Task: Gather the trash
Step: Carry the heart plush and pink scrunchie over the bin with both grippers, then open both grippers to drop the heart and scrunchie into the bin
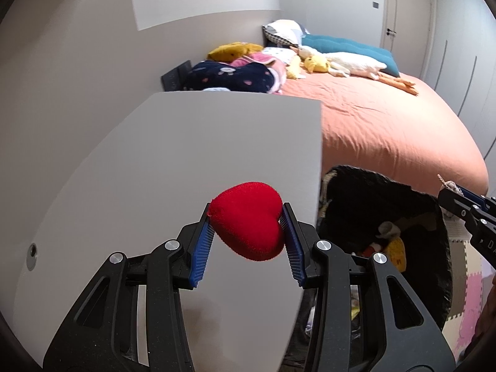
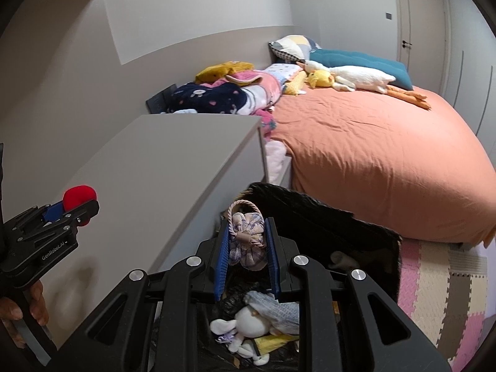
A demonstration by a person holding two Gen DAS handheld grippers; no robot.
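Gripping a red plush heart (image 1: 249, 221) between its blue pads, the left gripper (image 1: 248, 232) hangs over the grey cabinet top (image 1: 186, 142). Just right of it, the right gripper (image 2: 247, 241) pinches a small lavender fabric basket (image 2: 246, 235) above the open black bin (image 2: 341, 232), where a white plush toy (image 2: 248, 322) lies. Beyond stands the orange-covered bed (image 2: 387, 155).

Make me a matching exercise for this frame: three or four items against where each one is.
Items:
1. red plush heart
2. small fabric basket
3. white plush rabbit
4. white plush goose

Places:
A. on the orange bed
B. in the left gripper
C. inside the black bin bag
D. in the right gripper

Pairs: 1-B, 2-D, 3-C, 4-A
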